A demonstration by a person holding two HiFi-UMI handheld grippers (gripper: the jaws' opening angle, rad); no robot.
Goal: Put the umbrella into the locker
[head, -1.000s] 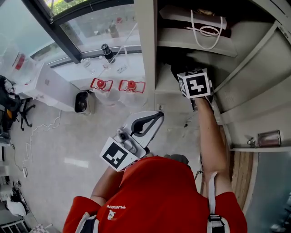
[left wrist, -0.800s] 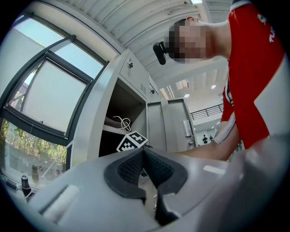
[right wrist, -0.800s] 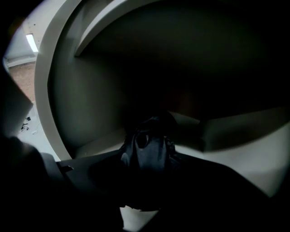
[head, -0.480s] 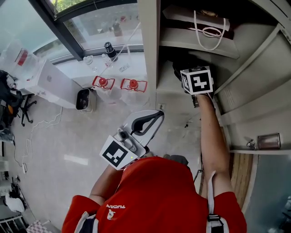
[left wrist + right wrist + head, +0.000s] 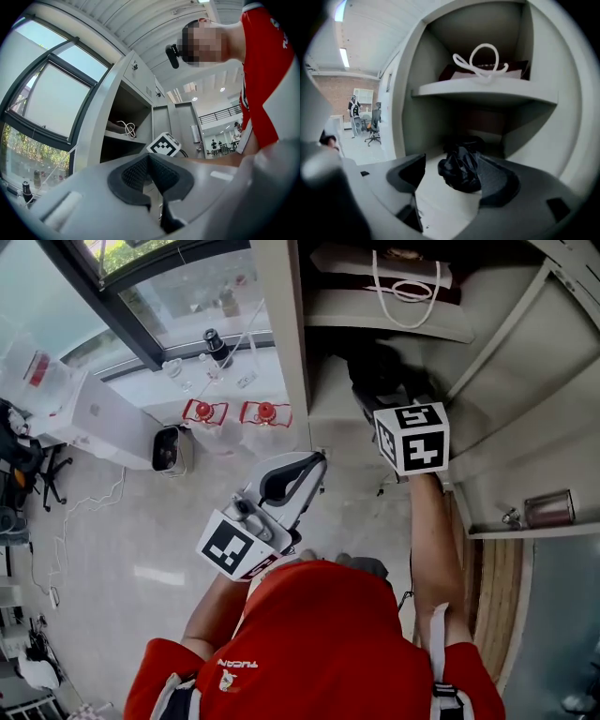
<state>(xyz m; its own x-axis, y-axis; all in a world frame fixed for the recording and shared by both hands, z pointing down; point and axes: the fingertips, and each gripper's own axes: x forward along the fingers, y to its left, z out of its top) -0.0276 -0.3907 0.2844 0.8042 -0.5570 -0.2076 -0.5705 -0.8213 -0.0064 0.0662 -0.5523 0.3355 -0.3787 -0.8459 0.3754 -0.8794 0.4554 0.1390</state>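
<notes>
The black folded umbrella (image 5: 459, 168) lies on the lower shelf (image 5: 440, 197) of the open locker (image 5: 328, 399); in the head view the umbrella (image 5: 380, 371) is a dark bundle just beyond my right gripper's marker cube. My right gripper (image 5: 450, 177) is open, and its jaws have just been opening. The umbrella lies between and just ahead of the pads, which do not press on it. My left gripper (image 5: 314, 463) is shut and empty, held out in front of the person's chest and away from the locker; its pads (image 5: 136, 173) meet.
A bag with white cord handles (image 5: 398, 282) fills the upper shelf (image 5: 487, 91). The locker door (image 5: 511, 334) stands open at the right. Two red-capped water jugs (image 5: 208, 414) and white boxes (image 5: 94, 413) stand on the floor by the window at the left.
My right gripper has drawn back from the locker towards the person and its jaws have opened, with the umbrella left on the shelf. The left gripper has hardly moved.
</notes>
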